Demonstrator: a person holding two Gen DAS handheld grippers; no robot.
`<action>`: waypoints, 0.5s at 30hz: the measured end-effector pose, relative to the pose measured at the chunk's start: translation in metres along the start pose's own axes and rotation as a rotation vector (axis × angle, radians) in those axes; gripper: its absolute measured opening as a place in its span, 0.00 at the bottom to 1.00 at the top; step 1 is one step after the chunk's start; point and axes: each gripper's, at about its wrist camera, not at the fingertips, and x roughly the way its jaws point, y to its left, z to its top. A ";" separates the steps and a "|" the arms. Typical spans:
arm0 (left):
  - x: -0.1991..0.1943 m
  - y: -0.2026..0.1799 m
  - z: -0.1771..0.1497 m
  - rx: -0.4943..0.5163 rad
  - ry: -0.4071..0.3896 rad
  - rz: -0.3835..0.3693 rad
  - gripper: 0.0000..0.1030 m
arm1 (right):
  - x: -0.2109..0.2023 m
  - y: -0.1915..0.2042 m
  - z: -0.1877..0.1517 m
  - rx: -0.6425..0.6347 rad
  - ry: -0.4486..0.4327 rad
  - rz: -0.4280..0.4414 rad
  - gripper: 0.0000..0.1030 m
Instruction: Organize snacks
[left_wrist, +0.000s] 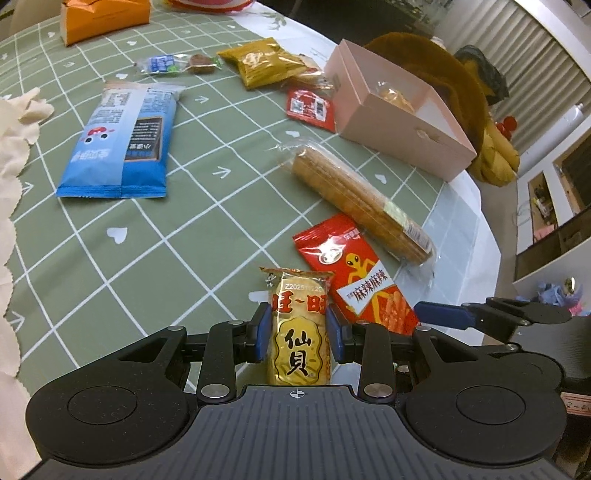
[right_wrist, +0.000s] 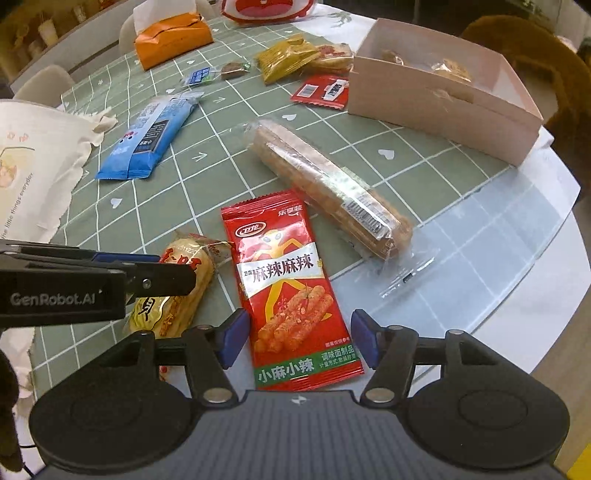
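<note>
Gripping a golden rice-cracker packet (left_wrist: 298, 332) on the desk (left_wrist: 110, 206), the left tongs (left_wrist: 298, 334) press its sides; the right tongs (right_wrist: 301, 341) stand open astride a red spicy-strip packet (right_wrist: 291, 291). Next, probably: close, lift, carry both to the pink box (left_wrist: 399, 122).

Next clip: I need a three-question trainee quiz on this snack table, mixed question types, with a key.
1. True or false: the left gripper has the yellow rice cracker packet between its fingers.
2. Which item lies between the right gripper's fingers? A) blue packet B) red spicy snack packet C) orange tissue pack
3. Fill in: the pink box already holds some ____.

Key
1. True; the blue pads sit against both sides of the packet.
2. B; the red spicy snack packet lies flat on the green tablecloth between fingers that stand clear of its edges.
3. Snacks; wrapped pieces show inside.
</note>
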 end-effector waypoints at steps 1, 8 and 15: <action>-0.001 0.001 -0.001 -0.007 -0.003 0.000 0.35 | 0.000 0.000 0.000 0.006 0.006 -0.005 0.60; -0.009 0.011 -0.002 -0.049 -0.021 0.016 0.35 | -0.002 0.012 -0.001 -0.005 0.026 0.050 0.61; -0.014 0.016 -0.007 -0.053 -0.022 0.025 0.35 | 0.012 0.019 0.017 -0.035 -0.022 -0.001 0.65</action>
